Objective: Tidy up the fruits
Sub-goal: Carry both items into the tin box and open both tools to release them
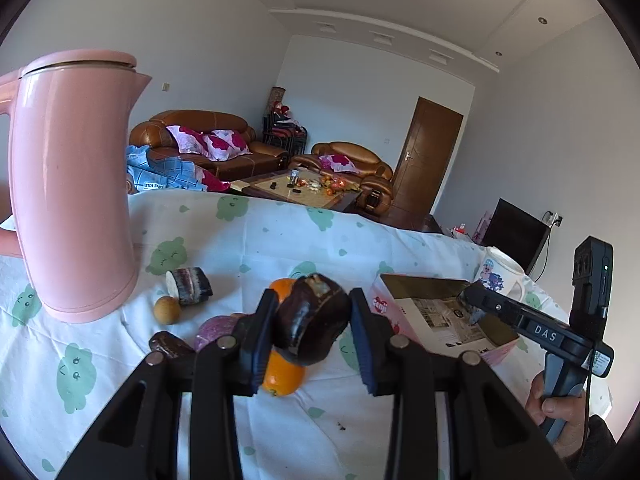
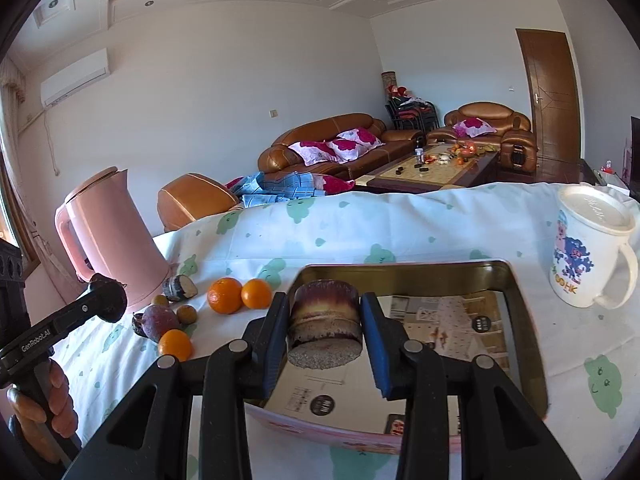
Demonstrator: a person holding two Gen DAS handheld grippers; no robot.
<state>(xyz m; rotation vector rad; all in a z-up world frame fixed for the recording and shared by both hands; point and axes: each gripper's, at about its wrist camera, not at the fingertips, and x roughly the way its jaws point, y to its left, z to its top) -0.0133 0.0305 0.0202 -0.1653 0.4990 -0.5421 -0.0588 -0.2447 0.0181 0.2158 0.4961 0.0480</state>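
Both grippers carry loads: the right gripper clamps a sugarcane chunk right above the tin box, the left gripper pinches a dark piece above an orange, and either smooth round piece may slip out.

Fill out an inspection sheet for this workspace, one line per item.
Surface: table under a white cloth printed with green figures.
Job's things: open pink tin box, only paper lining seen inside; three oranges, a purple round fruit, small brown fruits and a cut sugarcane piece loose on the cloth.
Clutter: pink kettle; lidded white mug.
Grippers: left gripper shut on a dark sugarcane piece; right gripper shut on a purple sugarcane piece over the box.
Cables: black cable by the right handle.
Surroundings: brown sofas, coffee table, door.
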